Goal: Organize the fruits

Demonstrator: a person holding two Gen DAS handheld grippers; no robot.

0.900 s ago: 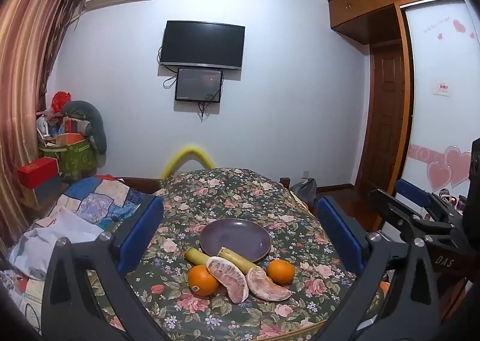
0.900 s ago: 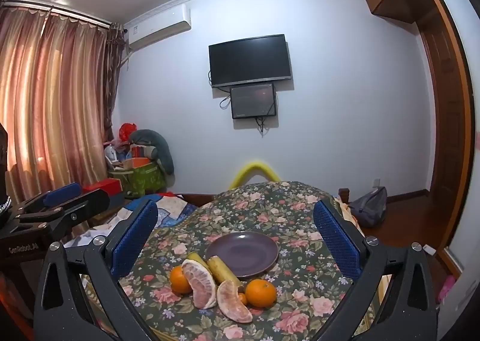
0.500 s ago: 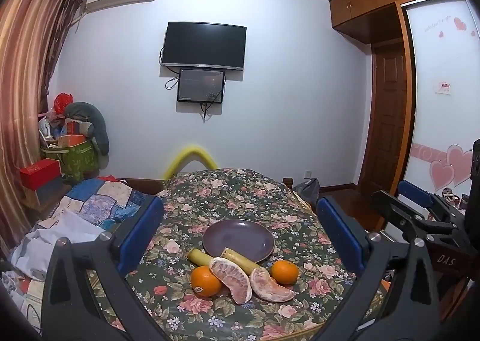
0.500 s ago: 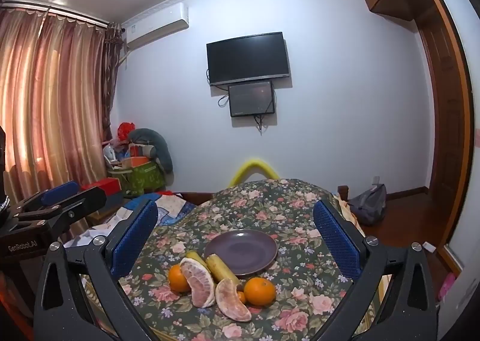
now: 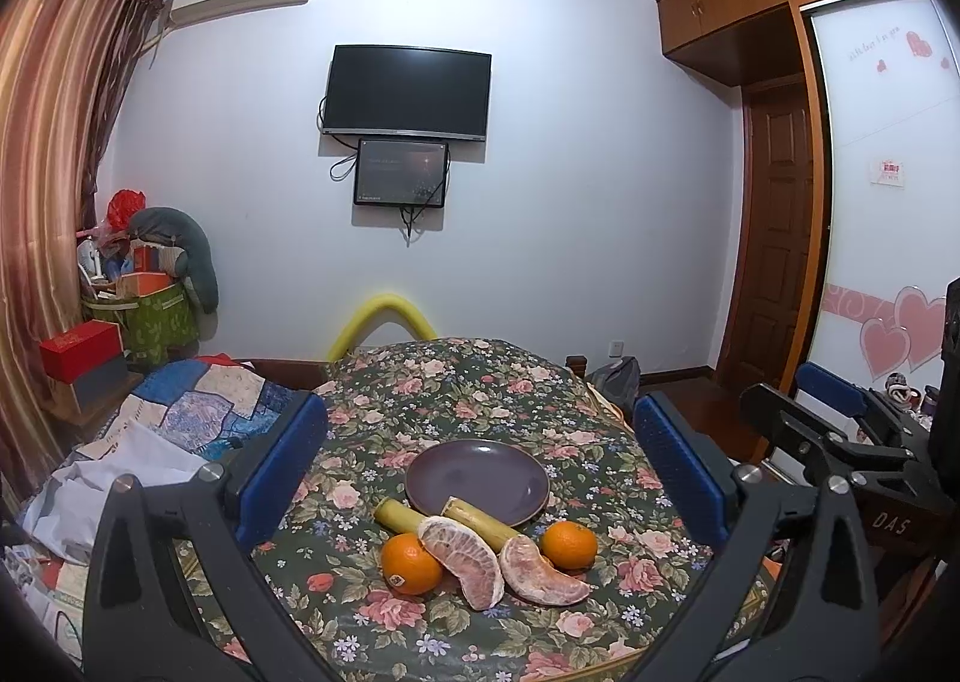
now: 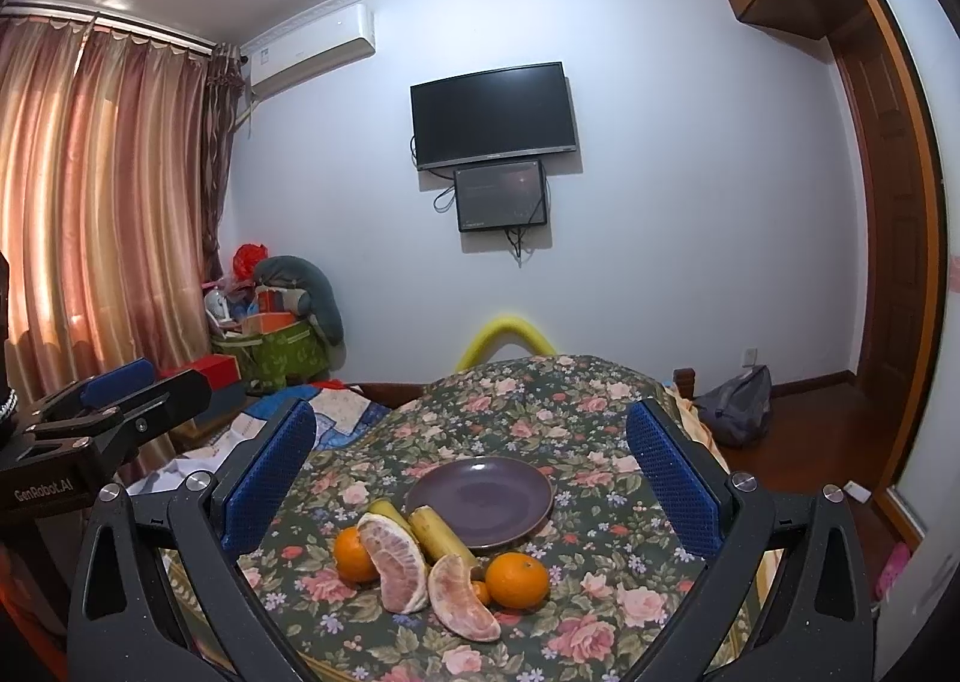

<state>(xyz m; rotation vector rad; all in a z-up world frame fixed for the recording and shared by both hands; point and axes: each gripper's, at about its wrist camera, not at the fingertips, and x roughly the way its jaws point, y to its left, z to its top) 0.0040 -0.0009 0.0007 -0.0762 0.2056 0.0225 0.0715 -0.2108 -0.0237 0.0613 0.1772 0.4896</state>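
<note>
Both tools hung short of the fruit with nothing in them: the left gripper (image 5: 477, 463) had its blue pads spread as wide as they go, and the right gripper (image 6: 468, 463) stood the same, each pointing slightly down toward the floral tablecloth (image 5: 480, 376). The empty purple plate (image 5: 477, 481) sat near the middle of the cloth, and the fruit lay bunched just in front of it: two pomelo segments (image 5: 462, 559), an orange (image 5: 411, 562) on the left, another orange (image 5: 570, 544) on the right, and two greenish stalks (image 5: 480, 520) that were probably sugarcane, though the view was too coarse to be sure; one stalk end touched or overlapped the plate's rim. Judging from the bare plate, no piece had been moved yet, and the step in hand was the first approach and pick. Done well, it would start with an outer piece, since the right-hand orange stood clear of the wedges and offered a clean line for the right tool. The pads should straddle its widest part and close gently, as round fruit rolls and the soft wedges bruise. Lifting straight up before carrying would spare the neighbours a nudge.
</note>
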